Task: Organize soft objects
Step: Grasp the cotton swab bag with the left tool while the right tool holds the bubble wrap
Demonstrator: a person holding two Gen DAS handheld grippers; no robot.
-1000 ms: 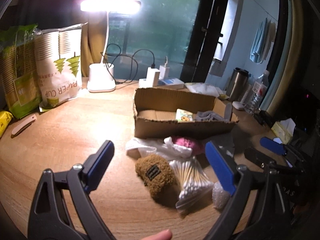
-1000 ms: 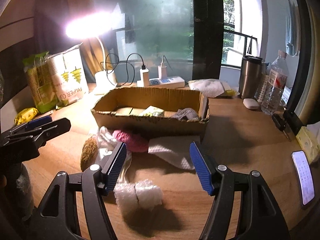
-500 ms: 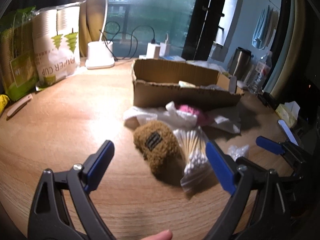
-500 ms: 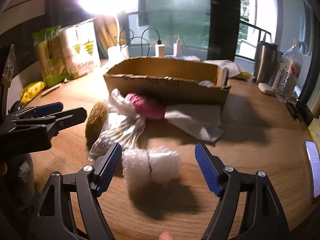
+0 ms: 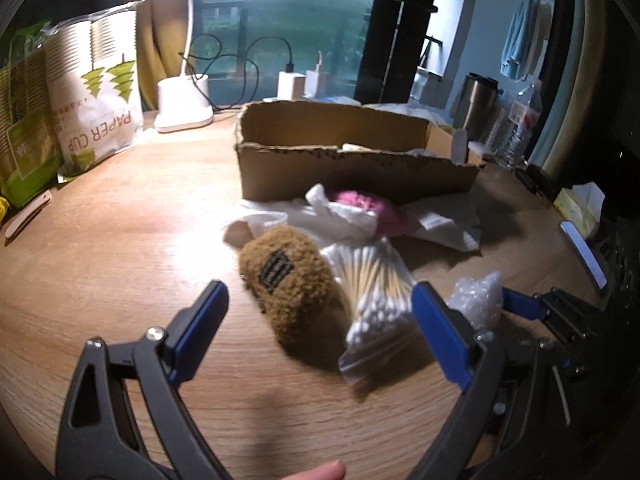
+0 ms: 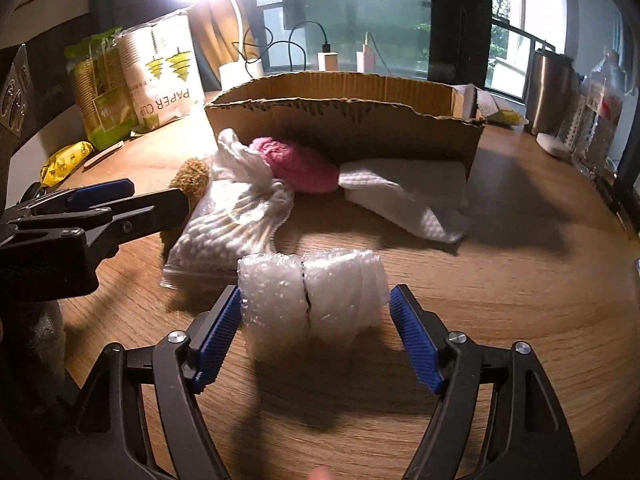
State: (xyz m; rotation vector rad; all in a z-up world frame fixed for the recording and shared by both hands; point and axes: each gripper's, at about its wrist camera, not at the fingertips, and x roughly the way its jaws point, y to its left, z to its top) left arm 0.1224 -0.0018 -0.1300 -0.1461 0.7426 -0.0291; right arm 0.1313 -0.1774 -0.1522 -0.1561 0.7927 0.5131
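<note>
A brown fuzzy pouch (image 5: 292, 280) lies on the wooden table, just ahead of my open left gripper (image 5: 320, 320). Beside it lies a clear bag of cotton swabs (image 5: 378, 292) (image 6: 228, 220). A bubble-wrap roll (image 6: 312, 300) (image 5: 476, 296) lies between the fingers of my open right gripper (image 6: 316, 326), not squeezed. Behind are a pink knitted item (image 6: 300, 164), a white plastic bag (image 6: 248, 168), a white cloth (image 6: 404, 196) and an open cardboard box (image 6: 344, 128) (image 5: 344, 160).
Paper-cup bags (image 5: 96, 100) (image 6: 160, 80) stand at the back left by a white lamp base (image 5: 184, 104) and chargers. A steel tumbler (image 6: 548, 92), a water bottle (image 6: 600, 112) and a phone (image 5: 584, 256) are at the right.
Both grippers have moved forward and down toward the pile. The bubble-wrap roll now lies between the right fingers; the brown pouch is closer to the left gripper.
</note>
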